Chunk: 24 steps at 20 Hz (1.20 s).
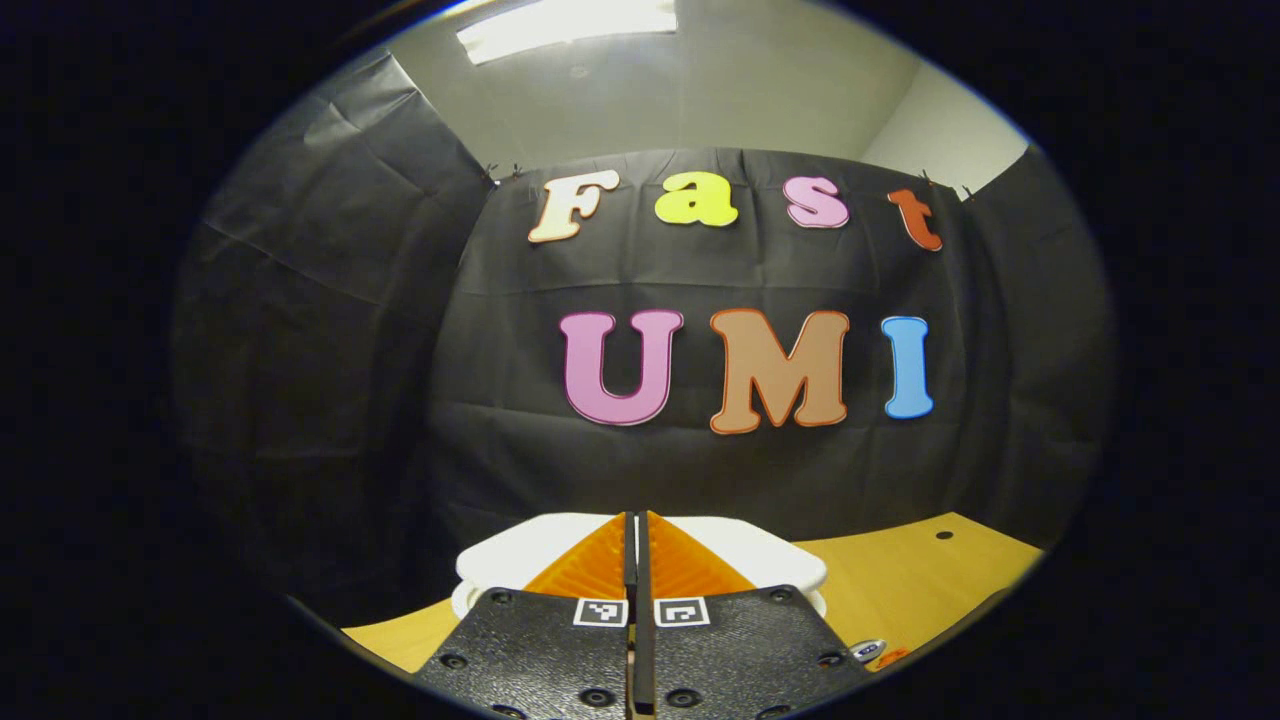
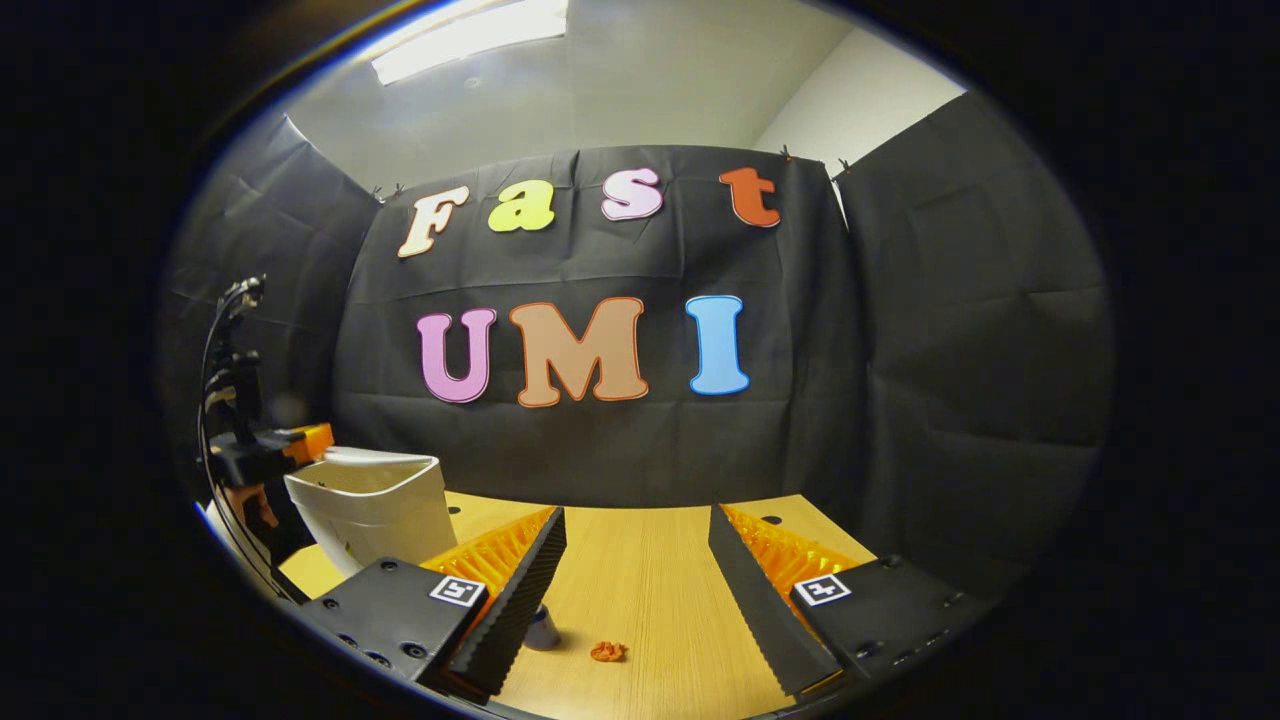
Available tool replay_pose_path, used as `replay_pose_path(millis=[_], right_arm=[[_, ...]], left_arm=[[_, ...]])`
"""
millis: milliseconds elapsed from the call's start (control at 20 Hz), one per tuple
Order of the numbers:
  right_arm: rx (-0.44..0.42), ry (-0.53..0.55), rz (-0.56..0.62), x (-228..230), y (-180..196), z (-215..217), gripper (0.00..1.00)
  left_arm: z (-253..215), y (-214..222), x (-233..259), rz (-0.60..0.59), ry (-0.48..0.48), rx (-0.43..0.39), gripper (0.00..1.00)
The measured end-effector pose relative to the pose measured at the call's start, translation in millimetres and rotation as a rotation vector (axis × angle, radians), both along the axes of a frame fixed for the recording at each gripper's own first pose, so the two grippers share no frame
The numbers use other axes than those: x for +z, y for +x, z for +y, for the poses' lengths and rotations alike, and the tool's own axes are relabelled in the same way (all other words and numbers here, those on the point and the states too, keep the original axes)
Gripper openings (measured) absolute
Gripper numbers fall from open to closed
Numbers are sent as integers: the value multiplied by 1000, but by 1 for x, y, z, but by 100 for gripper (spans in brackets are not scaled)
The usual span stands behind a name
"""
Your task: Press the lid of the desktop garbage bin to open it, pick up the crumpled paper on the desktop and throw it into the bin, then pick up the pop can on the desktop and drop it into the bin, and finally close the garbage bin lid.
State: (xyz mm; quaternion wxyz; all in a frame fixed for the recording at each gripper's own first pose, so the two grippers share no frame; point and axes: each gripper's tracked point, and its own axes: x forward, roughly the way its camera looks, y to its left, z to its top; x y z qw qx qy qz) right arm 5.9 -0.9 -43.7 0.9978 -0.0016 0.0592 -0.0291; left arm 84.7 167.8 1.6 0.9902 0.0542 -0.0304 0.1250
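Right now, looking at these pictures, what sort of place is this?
Probably a small recording booth in an office-like room: black cloth walls hang around a wooden desktop, with a ceiling light above. A white desktop bin and crumpled paper sit on it.

Booth surroundings: tabletop, cloth wall, ceiling and light.

A wooden tabletop [image 2: 640, 560] of pale yellow-brown grain runs back to the black cloth wall [image 2: 900, 400], with small dark round holes near its far edge; in the left gripper view the tabletop [image 1: 920, 570] shows one such hole at the right. The black cloth wall [image 1: 330, 350] hangs creased, in panels meeting at the corners and clipped along the top edge. Above it are a pale ceiling [image 1: 700, 90] and a bright rectangular ceiling light [image 1: 565, 25], seen also in the right gripper view as a ceiling light [image 2: 470, 35].
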Motion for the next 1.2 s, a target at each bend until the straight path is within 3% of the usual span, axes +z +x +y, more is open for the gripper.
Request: replay_pose_path(millis=[150,450,750,850,900,1100,1150,1200], right_arm=[[6,11,2,-3,1,3,96],[30,23,16,-21,4,11,96],[60,-37,66,-77,17,8,96],[75,-35,95,-106,26,8,96],[79,-30,123,-124,31,9,96],[103,5,225,-188,52,15,96],[103,1,250,-202,59,14,96],[103,2,284,-221,64,12,96]], left_arm=[[0,-4,32,-57,38,3,0],[1,-33,64,-87,26,13,0],[-19,-68,81,-137,59,-27,0],[-33,-78,81,-139,82,-59,12],[-39,-82,80,-144,86,-71,34],[-56,-94,69,-141,77,-99,91],[-58,-98,70,-147,78,-96,96],[-58,-102,71,-151,79,-90,94]])
